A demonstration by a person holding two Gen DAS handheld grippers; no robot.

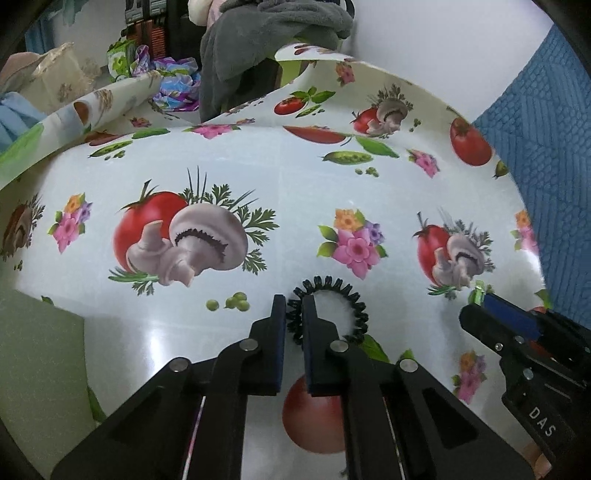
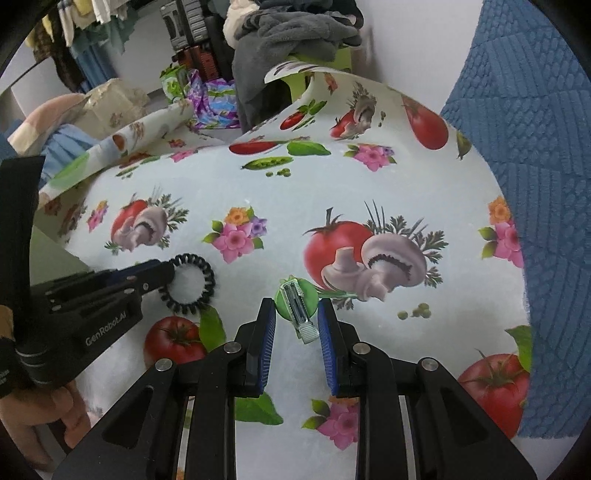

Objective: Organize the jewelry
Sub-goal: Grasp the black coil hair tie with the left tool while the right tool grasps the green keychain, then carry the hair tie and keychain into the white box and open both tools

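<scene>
A black spiral hair tie (image 1: 343, 302) lies on the vegetable-print tablecloth (image 1: 258, 170). My left gripper (image 1: 294, 310) is shut on its near left edge; the coil sits between the narrow jaws. The same tie shows in the right wrist view (image 2: 194, 282), with the left gripper (image 2: 168, 273) closed on its left side. A green hair clip (image 2: 297, 301) with a clear clasp lies on the cloth. My right gripper (image 2: 297, 321) is open, its blue pads on either side of the clip's near end, apart from it. The clip's green tip (image 1: 477, 291) shows at the right gripper (image 1: 480, 306) in the left view.
A blue textured cushion (image 2: 535, 166) borders the cloth on the right. A grey garment (image 2: 295, 33) and coloured bags (image 2: 210, 99) lie beyond the cloth's curled far edge. A green surface (image 1: 40, 362) sits at the left.
</scene>
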